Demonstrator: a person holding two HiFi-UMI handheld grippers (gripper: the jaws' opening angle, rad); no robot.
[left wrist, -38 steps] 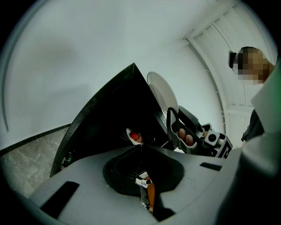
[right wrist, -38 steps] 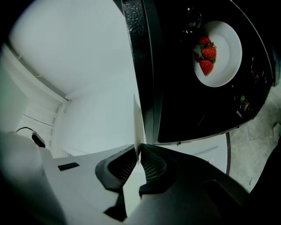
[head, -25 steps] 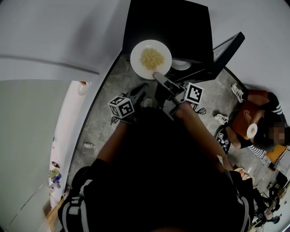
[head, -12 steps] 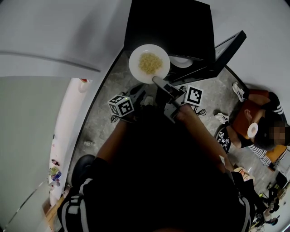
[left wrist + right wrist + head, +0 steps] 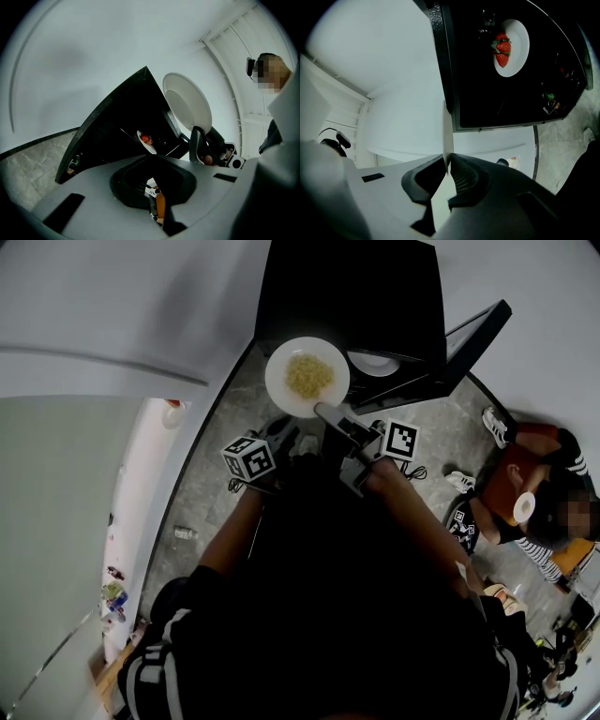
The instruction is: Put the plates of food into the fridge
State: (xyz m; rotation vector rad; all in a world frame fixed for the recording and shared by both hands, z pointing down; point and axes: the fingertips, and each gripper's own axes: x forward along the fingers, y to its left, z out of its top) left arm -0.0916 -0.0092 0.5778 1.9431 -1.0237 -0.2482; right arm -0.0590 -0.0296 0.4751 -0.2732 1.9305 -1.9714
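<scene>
A white plate of yellow food (image 5: 307,377) hangs in front of the open black fridge (image 5: 347,296). My right gripper (image 5: 323,411) is shut on its near rim. In the right gripper view the plate (image 5: 446,136) shows edge-on between the pads of the right gripper (image 5: 447,166). A second white plate with strawberries (image 5: 511,41) rests inside the fridge (image 5: 497,93). It also shows as the strawberry plate (image 5: 146,140) in the left gripper view. My left gripper (image 5: 281,437) waits lower left of the held plate, jaws together on nothing. The left gripper view shows the held plate's underside (image 5: 187,105).
The fridge door (image 5: 469,334) stands open to the right. A person (image 5: 525,493) sits on the stone floor at the right. A white wall and a narrow shelf with small items (image 5: 112,592) run along the left.
The held plate and my right gripper have shifted a little left and nearer in the head view. The left gripper has stayed put.
</scene>
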